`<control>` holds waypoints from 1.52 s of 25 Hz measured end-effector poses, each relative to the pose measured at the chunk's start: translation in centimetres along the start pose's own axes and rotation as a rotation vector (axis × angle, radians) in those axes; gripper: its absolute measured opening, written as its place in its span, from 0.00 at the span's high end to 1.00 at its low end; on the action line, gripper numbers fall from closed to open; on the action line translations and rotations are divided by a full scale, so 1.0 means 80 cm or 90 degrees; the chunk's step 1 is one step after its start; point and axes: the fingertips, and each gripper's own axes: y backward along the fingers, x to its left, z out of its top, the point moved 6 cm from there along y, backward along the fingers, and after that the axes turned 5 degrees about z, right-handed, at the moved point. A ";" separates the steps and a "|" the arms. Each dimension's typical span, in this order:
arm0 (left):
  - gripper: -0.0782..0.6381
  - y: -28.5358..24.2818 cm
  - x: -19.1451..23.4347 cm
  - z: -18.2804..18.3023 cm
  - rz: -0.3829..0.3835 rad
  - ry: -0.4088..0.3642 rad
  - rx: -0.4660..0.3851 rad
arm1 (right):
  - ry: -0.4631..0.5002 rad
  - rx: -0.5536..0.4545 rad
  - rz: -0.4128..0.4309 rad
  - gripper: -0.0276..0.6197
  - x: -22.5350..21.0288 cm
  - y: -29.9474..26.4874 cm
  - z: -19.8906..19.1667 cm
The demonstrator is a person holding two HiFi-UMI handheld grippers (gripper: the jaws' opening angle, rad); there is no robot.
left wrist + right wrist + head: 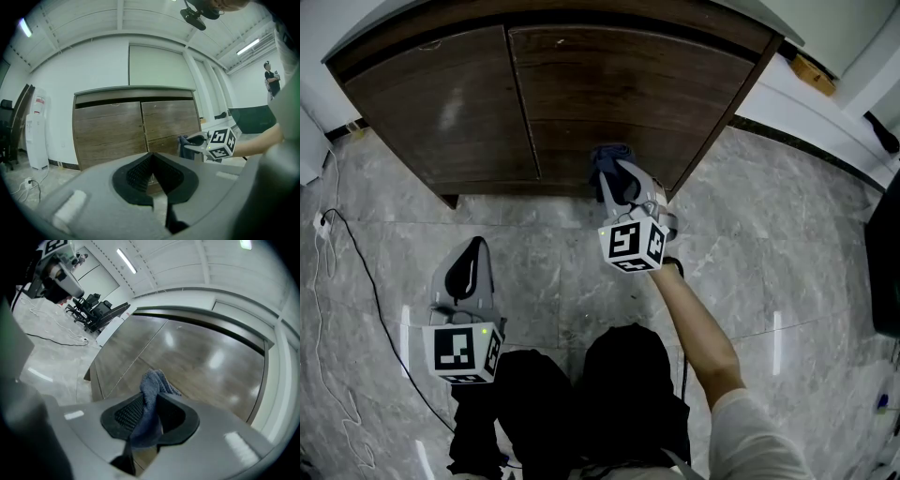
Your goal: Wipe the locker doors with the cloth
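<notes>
Right gripper (616, 176), jaws clamped on a blue cloth (607, 156), is at the right locker door's (628, 84) lower part. Left gripper (472, 253) hangs above the floor (384, 253), jaws closed, empty.

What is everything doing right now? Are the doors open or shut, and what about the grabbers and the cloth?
left locker door: shut.
right locker door: shut.
cloth: bunched up, pinched in the right gripper, up at the right locker door.
right gripper: shut on the cloth.
left gripper: jaws together, nothing in them.
</notes>
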 end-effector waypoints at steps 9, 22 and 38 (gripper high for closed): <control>0.89 0.006 0.002 -0.006 -0.005 0.005 -0.002 | 0.018 -0.064 -0.035 0.81 -0.047 0.012 0.092; 0.89 0.006 0.007 -0.010 -0.008 0.018 0.002 | 0.062 -0.126 -0.072 0.81 -0.120 -0.010 0.210; 0.89 0.009 0.016 -0.013 -0.001 0.022 0.003 | 0.031 -0.104 -0.065 0.81 -0.130 -0.057 0.213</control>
